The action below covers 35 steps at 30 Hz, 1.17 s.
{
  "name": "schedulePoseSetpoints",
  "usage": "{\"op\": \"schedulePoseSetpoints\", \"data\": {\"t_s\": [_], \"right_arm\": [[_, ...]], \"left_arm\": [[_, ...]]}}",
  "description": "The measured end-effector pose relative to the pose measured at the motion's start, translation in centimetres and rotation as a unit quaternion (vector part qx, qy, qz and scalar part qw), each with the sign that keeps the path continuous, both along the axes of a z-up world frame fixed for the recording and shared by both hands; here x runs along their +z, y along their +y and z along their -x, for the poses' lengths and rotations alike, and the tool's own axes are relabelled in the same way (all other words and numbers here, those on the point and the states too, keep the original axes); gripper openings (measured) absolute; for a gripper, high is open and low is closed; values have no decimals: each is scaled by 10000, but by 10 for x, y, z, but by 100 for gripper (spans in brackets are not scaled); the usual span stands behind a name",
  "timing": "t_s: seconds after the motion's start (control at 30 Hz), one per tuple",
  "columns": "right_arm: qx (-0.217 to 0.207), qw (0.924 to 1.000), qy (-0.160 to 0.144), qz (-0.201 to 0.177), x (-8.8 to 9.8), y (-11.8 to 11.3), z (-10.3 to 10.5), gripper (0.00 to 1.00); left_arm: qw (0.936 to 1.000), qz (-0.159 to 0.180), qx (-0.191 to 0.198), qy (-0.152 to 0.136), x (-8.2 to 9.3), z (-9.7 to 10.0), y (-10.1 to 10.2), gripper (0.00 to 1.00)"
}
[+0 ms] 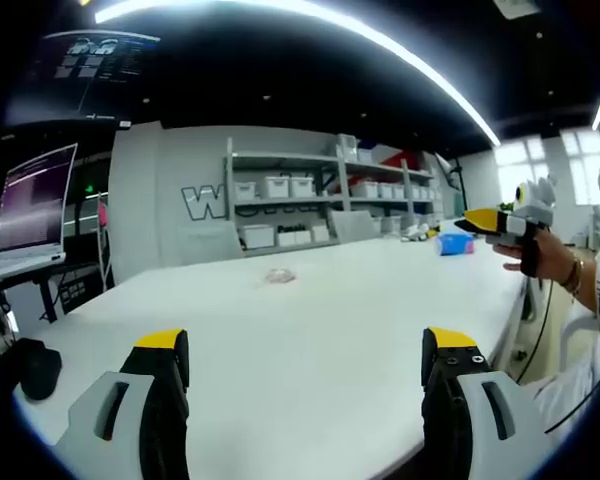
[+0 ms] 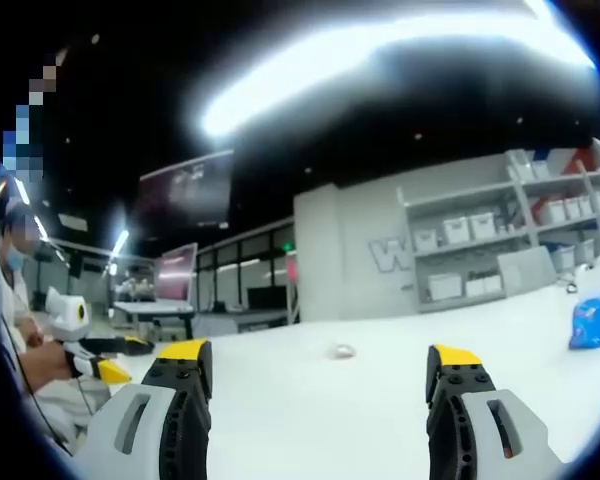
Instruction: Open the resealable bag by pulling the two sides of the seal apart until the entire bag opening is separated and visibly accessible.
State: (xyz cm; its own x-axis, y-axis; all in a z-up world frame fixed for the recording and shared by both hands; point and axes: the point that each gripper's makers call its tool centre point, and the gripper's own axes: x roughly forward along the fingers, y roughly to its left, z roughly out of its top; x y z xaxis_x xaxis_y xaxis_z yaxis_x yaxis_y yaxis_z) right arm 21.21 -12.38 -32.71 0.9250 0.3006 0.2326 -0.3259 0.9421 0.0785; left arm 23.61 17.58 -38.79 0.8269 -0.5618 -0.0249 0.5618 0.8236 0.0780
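Task not started, as far as I can judge: nothing is gripped and neither tool is near the bag. Left gripper (image 1: 307, 362) has its jaws spread wide with bare white table (image 1: 360, 300) between the yellow tips; right gripper (image 2: 318, 374) is the same, jaws wide apart and holding nothing. Both hover over the near edge of the table. The resealable bag (image 1: 279, 276) reads as a small, clear, crumpled item lying flat around the middle of the tabletop, well apart from both tools; in the right gripper view it is the small pale blob (image 2: 341, 351) out ahead between the jaws. Too small and blurred to tell whether the seal is shut or which way it faces, so I cannot confirm any opening. A blue packet (image 2: 596, 322) sits toward the far right corner of the table, also seen as a blue patch (image 1: 454, 243) in the left gripper view; it looks unrelated. In the left gripper view the right gripper shows at the right edge, held in a person's hand (image 1: 545, 255), raised above the table. Shelving with white bins (image 1: 310, 195) stands behind the far edge, and a laptop (image 1: 30, 215) sits off to the left on a separate stand. Left to do: reach the bag, pinch each side of the seal, pull apart along the full opening.
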Motion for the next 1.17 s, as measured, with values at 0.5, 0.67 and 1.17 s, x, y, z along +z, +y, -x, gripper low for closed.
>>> {"op": "schedulePoseSetpoints", "data": {"t_s": [0.5,0.67,1.17], "right_arm": [[63,9999,-90,-12,9,5,6,89],[49,9999,-136,-1,13,5,9,89],[38,9999,-145,14,16,4,11,89]], "left_arm": [[9999,-14,-79,-80,6,5,-5,95],[9999,-38,-117,-80,6,8,-8,95],[9998,-104,-159,-86,6,10,-13,95]]}}
